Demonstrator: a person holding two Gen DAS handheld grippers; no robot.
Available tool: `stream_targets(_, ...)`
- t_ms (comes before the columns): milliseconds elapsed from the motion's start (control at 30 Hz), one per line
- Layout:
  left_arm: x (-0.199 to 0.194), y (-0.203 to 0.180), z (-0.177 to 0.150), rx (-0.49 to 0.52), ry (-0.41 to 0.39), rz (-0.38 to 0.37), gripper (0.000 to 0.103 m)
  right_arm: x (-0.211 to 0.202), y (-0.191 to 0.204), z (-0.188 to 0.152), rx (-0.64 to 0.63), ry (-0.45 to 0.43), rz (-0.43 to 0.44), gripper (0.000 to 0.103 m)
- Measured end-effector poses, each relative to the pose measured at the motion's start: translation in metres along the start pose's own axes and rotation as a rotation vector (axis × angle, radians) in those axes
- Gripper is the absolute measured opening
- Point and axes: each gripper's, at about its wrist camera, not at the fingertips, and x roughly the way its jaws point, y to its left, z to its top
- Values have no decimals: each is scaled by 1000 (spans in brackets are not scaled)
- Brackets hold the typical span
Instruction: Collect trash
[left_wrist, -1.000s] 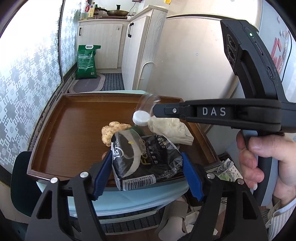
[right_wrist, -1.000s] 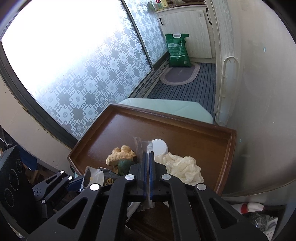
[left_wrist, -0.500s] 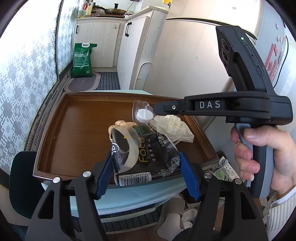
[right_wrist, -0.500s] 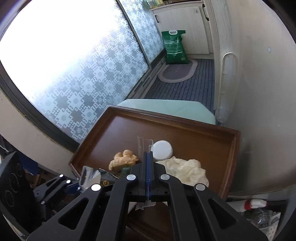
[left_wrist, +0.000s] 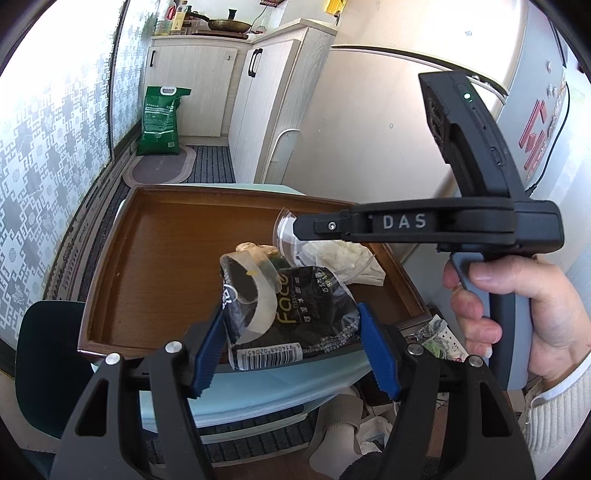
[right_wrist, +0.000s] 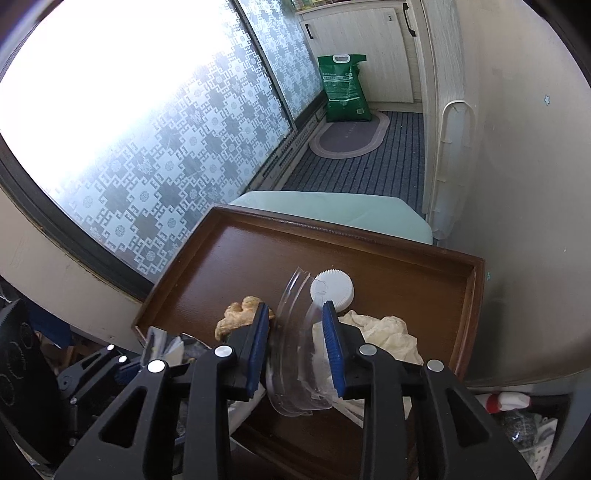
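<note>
Left gripper (left_wrist: 291, 350) fingers are clamped on a black tissue pack (left_wrist: 295, 321) above the tray's (left_wrist: 110, 295) near edge. Right gripper (right_wrist: 297, 345) fingers just opened partway, clear plastic cup (right_wrist: 295, 354) loose between them. Only the right view shows the white cap (right_wrist: 332, 288).

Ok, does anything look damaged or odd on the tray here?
Yes: the clear plastic piece between the right hand-held gripper jaws, which have just been opening, looks crushed. A ginger root lies among the trash on the wooden tray.
</note>
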Motion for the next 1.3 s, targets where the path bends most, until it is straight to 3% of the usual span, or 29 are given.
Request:
stream_targets(133, -6, 6, 0, -6, -9, -13, 71, 7, -2, -1, 22, 18, -38, 29)
stream_targets(333, -18, 16, 1, -18, -30, -27, 71, 12, -5, -3, 45, 30, -23, 29)
stream_targets(367, -20, 17, 2, -18, -34, -26, 71, 13, -4, -4, 42, 31, -27, 27)
stream_targets(433, -25, 20, 3, -24, -45, -30, 71, 15, -2, -3, 36, 34, -35, 11)
stream_targets(567, -35, 25, 6, -31, -66, -35, 71, 15, 4, -1, 14, 35, -37, 4)
stream_targets(1300, -90, 71, 18, -107, -175, -34, 71, -12, 47, 20, -54, -59, -85, 0)
